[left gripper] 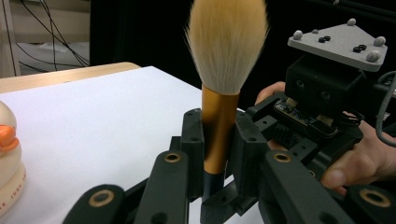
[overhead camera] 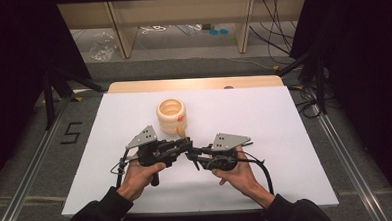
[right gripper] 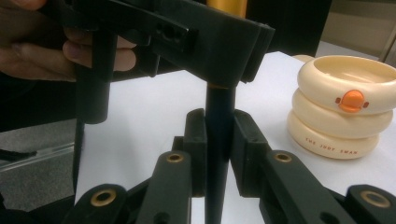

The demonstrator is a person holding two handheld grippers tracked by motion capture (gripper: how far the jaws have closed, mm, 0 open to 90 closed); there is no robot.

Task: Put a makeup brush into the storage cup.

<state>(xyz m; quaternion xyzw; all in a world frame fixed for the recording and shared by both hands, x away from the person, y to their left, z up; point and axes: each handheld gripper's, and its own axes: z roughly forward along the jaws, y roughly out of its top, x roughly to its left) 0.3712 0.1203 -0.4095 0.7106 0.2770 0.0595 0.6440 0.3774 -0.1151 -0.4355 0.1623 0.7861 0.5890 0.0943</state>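
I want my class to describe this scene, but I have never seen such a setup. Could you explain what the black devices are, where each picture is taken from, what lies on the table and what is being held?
There is no robot here. A person holds a hand-operated two-jaw clamp in each hand: the left gripper and the right gripper. The high view looks down from above the person's side of the white table. The other two pictures come from small cameras riding on each gripper, looking along its black jaws.

On the table stands a cream holder made of stacked rings with an orange beak.

Both grippers are shut on one makeup brush, held upright with pale bristles on top. The left clamps its gold collar; the right clamps the dark handle lower down.
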